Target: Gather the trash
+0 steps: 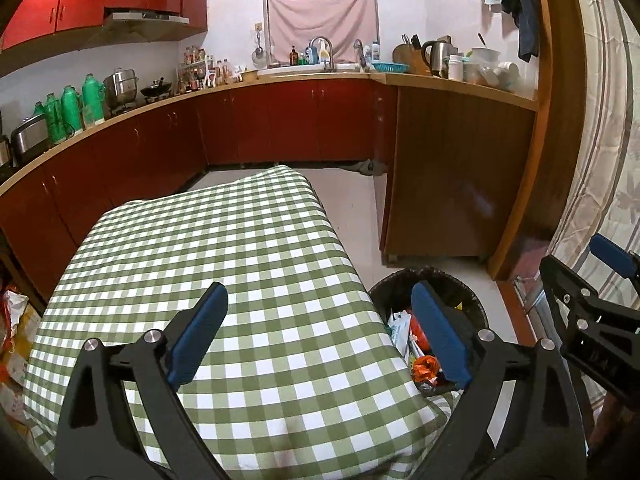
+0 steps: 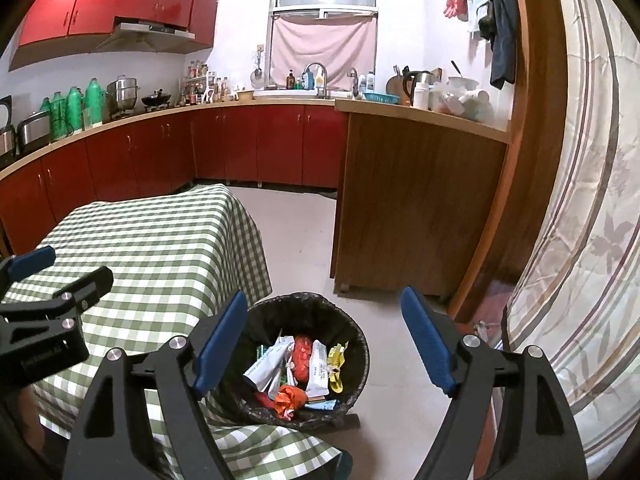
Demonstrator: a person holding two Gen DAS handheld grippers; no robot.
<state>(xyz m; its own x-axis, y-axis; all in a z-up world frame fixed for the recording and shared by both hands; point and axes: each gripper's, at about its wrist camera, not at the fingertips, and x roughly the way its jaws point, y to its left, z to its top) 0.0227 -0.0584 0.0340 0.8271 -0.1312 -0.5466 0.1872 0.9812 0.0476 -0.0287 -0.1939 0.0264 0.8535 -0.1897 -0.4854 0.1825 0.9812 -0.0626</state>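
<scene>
The left gripper (image 1: 320, 312) hangs over the checked tablecloth (image 1: 224, 240), fingers spread wide and holding nothing. To its right, the right gripper (image 2: 324, 320), likewise spread and unloaded, hangs above the black-lined trash bin (image 2: 352, 332) on the floor beside the table, with wrappers (image 2: 304, 364) inside.

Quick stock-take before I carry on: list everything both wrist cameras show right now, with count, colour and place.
table: one, green-and-white checked cloth, centre-left; nothing visible lying on it
trash bin: one, black liner, on the floor by the table's right side
wrappers: several, white, red, orange, yellow, inside the bin
flasks: about four, green, left counter
steamer pot: one, steel, left counter
wok: one, dark, beside the pot
kettle: one, steel, right counter
basket: one, blue, by the sink
cabinets: red, under and above the counter
curtain: one, pale striped, far right
left gripper: open, above the table's near edge
right gripper: open, above the bin
</scene>
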